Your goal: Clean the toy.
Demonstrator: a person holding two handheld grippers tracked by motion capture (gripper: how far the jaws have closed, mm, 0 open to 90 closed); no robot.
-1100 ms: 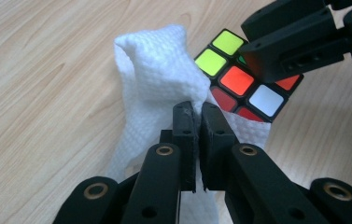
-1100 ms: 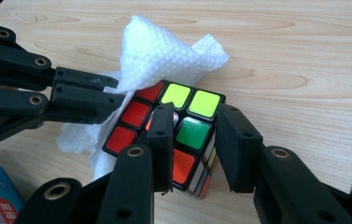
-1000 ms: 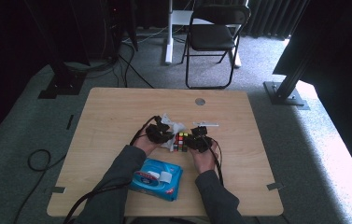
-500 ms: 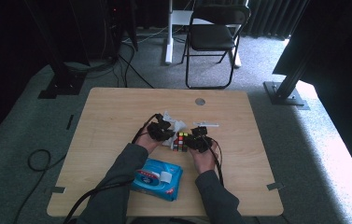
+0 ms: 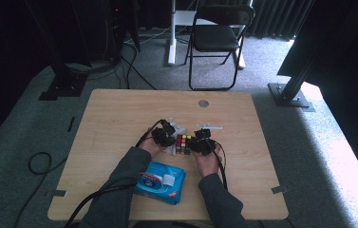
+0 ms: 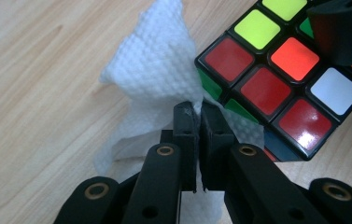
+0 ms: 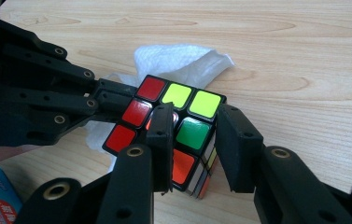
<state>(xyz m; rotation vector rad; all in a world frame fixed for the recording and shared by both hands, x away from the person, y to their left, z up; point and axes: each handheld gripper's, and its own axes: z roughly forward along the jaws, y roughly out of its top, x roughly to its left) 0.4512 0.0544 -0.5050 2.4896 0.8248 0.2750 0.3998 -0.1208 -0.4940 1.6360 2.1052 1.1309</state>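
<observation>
Pinching a white wet wipe (image 6: 157, 79), our left gripper (image 6: 196, 109) had its jaws pressed together on the tissue, whose crumpled bulk rose ahead of the tips and trailed back beneath them onto the wooden table (image 6: 38, 70). Just beside those tips, to their right in the left gripper view, stood the Rubik's cube (image 6: 276, 79), its edge touching the wipe, red, yellow-green, orange and white stickers facing up. In the right gripper view our right gripper (image 7: 194, 123) straddled one corner of the cube (image 7: 183, 130): one jaw lay on the top face over the middle stickers, the other hugged the side face, so the jaws were closed on the cube rather than spread free. Beyond the cube, past the right gripper's tips, the wipe (image 7: 178, 58) spread on the table (image 7: 281, 51), and the left gripper (image 7: 103, 100) reached in from the left, its tips against the cube's far side. From the high view both grippers, left (image 5: 163, 135) and right (image 5: 199, 142), met at the cube (image 5: 183, 144) in the middle of the table (image 5: 119, 114), while a blue pack of wet wipes (image 5: 160, 182) lay nearer us, behind the left gripper and between our forearms.
</observation>
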